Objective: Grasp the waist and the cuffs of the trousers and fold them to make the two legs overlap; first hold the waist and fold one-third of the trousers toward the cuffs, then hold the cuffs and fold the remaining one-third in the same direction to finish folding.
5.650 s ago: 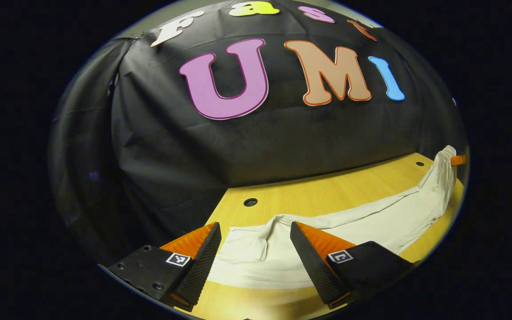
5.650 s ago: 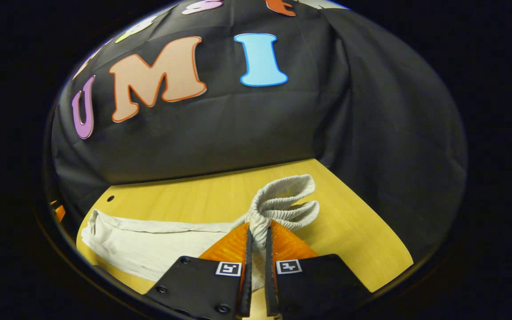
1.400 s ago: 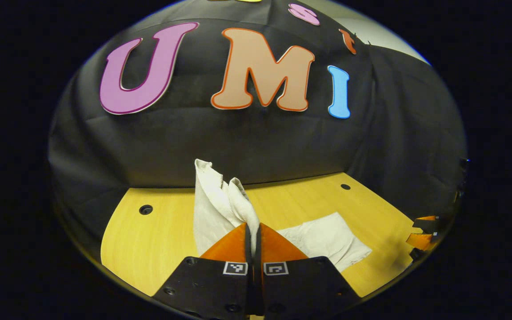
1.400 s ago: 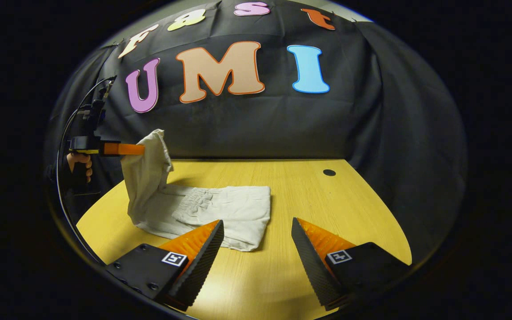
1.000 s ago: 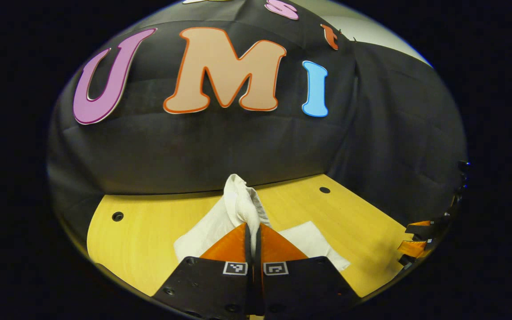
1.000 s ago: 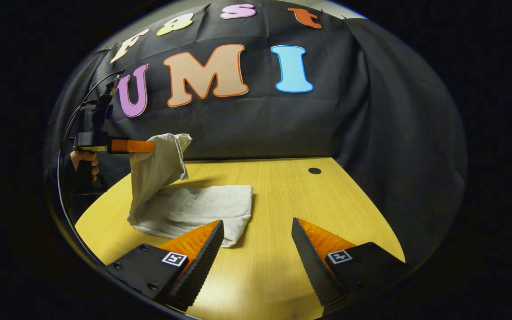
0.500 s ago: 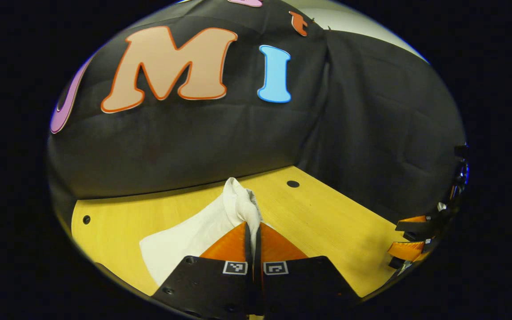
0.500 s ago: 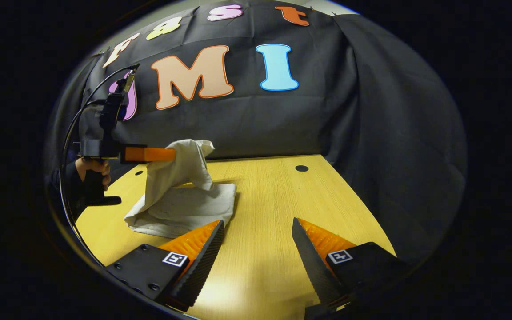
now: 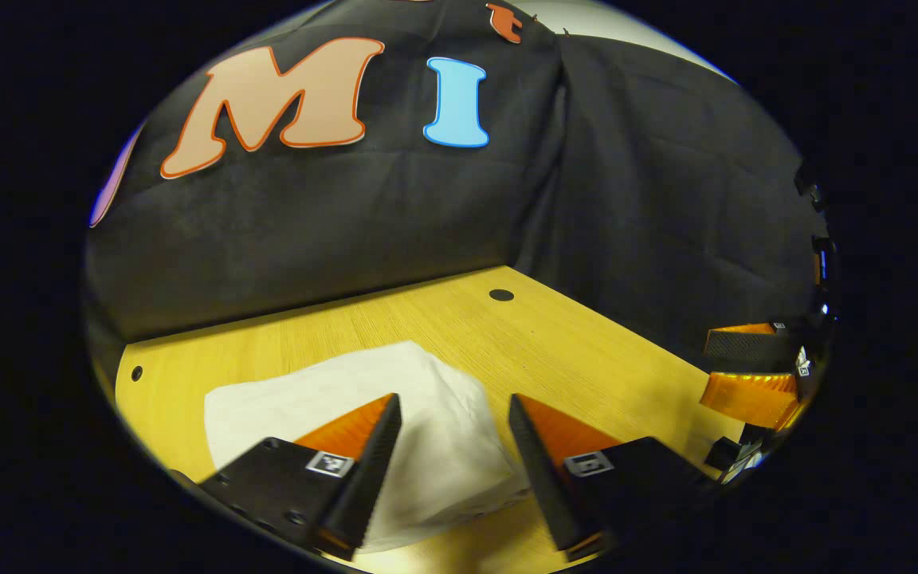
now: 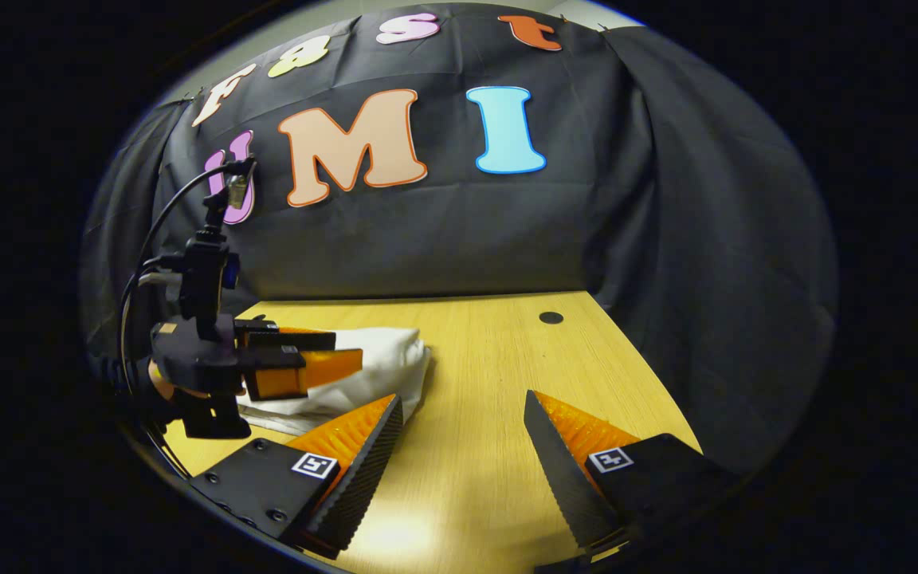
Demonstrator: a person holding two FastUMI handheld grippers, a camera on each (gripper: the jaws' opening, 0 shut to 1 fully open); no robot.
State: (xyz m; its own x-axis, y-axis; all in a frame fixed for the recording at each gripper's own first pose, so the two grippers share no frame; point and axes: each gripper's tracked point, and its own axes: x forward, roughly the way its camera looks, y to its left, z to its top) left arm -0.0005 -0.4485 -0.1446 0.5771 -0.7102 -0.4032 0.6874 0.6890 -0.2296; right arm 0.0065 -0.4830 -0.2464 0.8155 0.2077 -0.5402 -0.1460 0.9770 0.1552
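The folded trousers (image 9: 395,414) lie as a compact cream bundle on the wooden tabletop (image 9: 586,351), toward its left half and well short of the far edge with its small round hole (image 9: 500,295). In the left gripper view the left gripper (image 9: 451,454) hangs low over the bundle with its 2 fingers spread; cloth shows between them but neither finger presses on it, so the cuffs are let go. In the right gripper view that same gripper (image 10: 300,359) sits at the bundle's near-left side, held by a hand (image 10: 160,383), and the trousers (image 10: 379,355) look stacked in flat layers, with a loose layer edge poking out at the front.

My reading is that the last third is laid over and the step in hand is the release and withdrawal. To do it well, the left gripper should lift straight up and back along its own fingers, keeping them wide, so no fingertip snags the top layer and drags it off the stack. A light press on top would settle the puffed right-hand fold, which looks rounded rather than creased.

Farther right, the right gripper (image 10: 459,454) waits over bare wood near the front edge, its fingers spread and holding nothing; in the left gripper view it (image 9: 746,367) shows at the far right. It could steady the bundle's right edge if the layers slip.
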